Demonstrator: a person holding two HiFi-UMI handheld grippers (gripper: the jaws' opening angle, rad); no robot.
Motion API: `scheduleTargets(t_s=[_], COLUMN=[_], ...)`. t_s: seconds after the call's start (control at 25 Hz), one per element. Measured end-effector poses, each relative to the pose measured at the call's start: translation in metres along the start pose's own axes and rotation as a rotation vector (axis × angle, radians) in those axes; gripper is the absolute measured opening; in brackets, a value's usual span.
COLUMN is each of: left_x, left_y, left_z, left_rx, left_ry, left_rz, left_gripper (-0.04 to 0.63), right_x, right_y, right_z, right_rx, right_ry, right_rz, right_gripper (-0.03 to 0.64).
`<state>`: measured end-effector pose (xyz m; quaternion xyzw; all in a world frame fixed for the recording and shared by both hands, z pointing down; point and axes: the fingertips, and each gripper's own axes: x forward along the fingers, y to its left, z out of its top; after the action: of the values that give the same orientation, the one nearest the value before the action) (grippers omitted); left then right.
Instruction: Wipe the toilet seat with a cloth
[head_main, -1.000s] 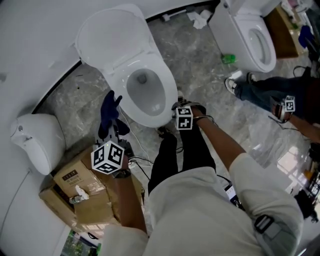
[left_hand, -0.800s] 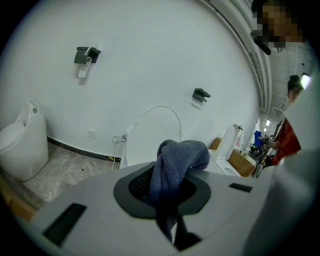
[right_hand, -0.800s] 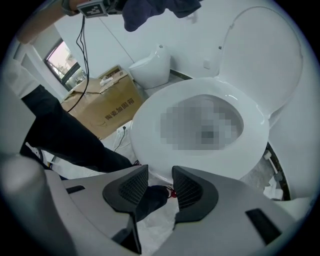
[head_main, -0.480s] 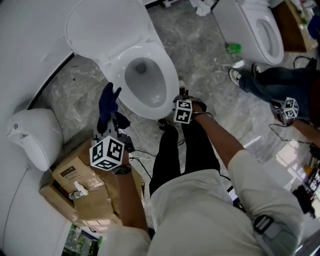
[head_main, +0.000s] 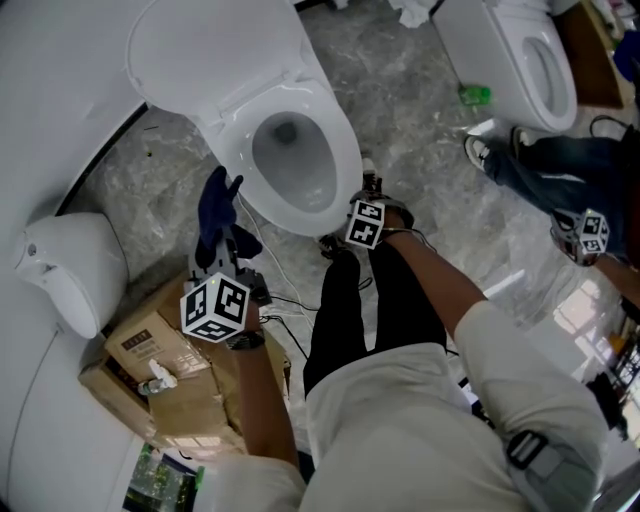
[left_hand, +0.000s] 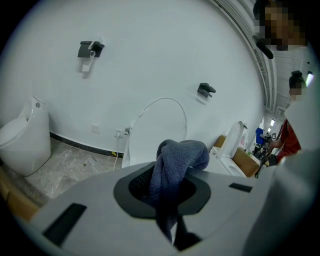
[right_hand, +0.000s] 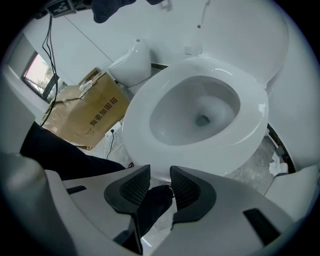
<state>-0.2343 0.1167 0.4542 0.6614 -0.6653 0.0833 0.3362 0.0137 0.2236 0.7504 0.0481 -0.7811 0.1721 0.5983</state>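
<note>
Holding the left gripper (left_hand: 167, 189), you have its jaws clamped on the cloth (left_hand: 176, 162). Beyond those jaws the raised toilet lid (left_hand: 160, 125) stands against the white wall (left_hand: 150, 50). A white floor-standing fixture (left_hand: 22, 142) sits far to their left.

The right gripper (right_hand: 159, 186) has its jaws apart. They have just been narrowing and grip nothing. A dark shape (right_hand: 152, 207), likely your shoe, shows through the gap. A cardboard box (right_hand: 92, 112) lies ahead and to the left of the right jaws, with a cable (right_hand: 109, 145) trailing beside it.

The toilet seat (right_hand: 252, 125) lies directly ahead of the right jaws: white, glossy, lowered onto the bowl.

The cloth is dark blue and coarse-textured. It is bunched into a fold above the left jaws, with a tail hanging down between them, and it is well apart from the seat.
</note>
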Motion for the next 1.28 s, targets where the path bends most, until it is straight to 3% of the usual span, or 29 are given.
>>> scheduleTargets(t_s=[0.24, 0.36, 0.48, 0.68, 0.88, 1.28], left_x=[0.015, 0.028, 0.046, 0.087, 0.136, 0.226], left_y=[0.007, 0.009, 0.016, 0.028, 0.034, 0.052], left_z=[-0.001, 0.0, 0.002, -0.002, -0.011, -0.033], left_rx=[-0.014, -0.04, -0.075, -0.133, -0.13, 0.013], left_ry=[0.002, -0.008, -0.033, -0.068, -0.077, -0.081], left_rz=[0.011, 0.007, 0.009, 0.025, 0.046, 0.08], left_gripper=[0.035, 0.035, 0.035, 0.035, 0.036, 0.036], right_x=[-0.013, -0.036, -0.067, -0.134, -0.186, -0.241], right_y=[-0.008, -0.022, -0.042, -0.093, -0.144, -0.194], right_z=[0.007, 0.025, 0.047, 0.084, 0.099, 0.111], right_rx=[0.123, 0.259, 0.399, 0.497, 0.534, 0.501], right_ry=[-0.056, -0.2, -0.365, -0.606, -0.755, -0.882], right_rz=[0.053, 0.064, 0.062, -0.005, -0.065, -0.133], right_gripper=[0.142, 0.071, 0.044, 0.033, 0.032, 0.032])
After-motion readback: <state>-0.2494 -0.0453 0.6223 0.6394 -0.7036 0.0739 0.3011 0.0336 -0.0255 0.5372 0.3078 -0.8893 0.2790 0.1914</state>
